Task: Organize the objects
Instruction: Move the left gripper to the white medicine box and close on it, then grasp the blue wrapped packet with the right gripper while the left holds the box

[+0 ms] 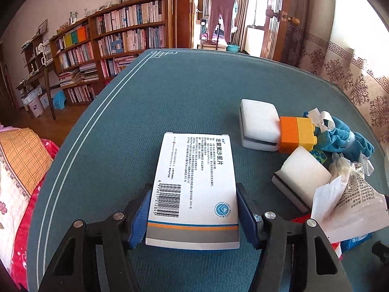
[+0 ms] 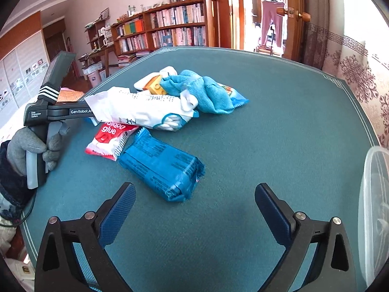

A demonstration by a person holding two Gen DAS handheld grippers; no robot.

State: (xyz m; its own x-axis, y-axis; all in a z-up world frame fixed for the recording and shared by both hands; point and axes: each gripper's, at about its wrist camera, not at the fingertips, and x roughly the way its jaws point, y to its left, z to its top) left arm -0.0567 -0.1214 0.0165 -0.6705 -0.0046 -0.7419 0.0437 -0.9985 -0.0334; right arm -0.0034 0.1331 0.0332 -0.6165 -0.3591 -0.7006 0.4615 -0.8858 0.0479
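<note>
Clutter for sorting sits in a loose heap on the green bench [image 2: 267,126], and one piece is already singled out: a white medicine box [image 1: 194,185] lies flat in front of the left gripper [image 1: 193,209], its near end between the blue pads. Both pads look pressed to the box's long sides, so the left gripper is closed on the box; whether the box rests on the cloth or is just lifted cannot be told. Holding it by the narrow sides, barcode up, keeps it level and easy to carry.

To the right of the box, toward the bench's right edge, lie two white sponges [image 1: 260,124], an orange and yellow brick [image 1: 296,133] touching the farther sponge, a blue cloth [image 1: 345,138] and a crumpled white bag [image 1: 350,202].

The right gripper [image 2: 195,209] hangs over bare cloth with its jaws spread wide and nothing between them. Just ahead of it lies a blue packet [image 2: 163,168], and beyond that a red and white glue pouch [image 2: 109,138], a long white packet [image 2: 143,109] and the blue cloth draped over the brick. A clear plastic tub [image 2: 374,209] shows at the bench's right edge, probably where the things are meant to go. The right gripper seems posed ready for the blue packet, the nearest loose item
</note>
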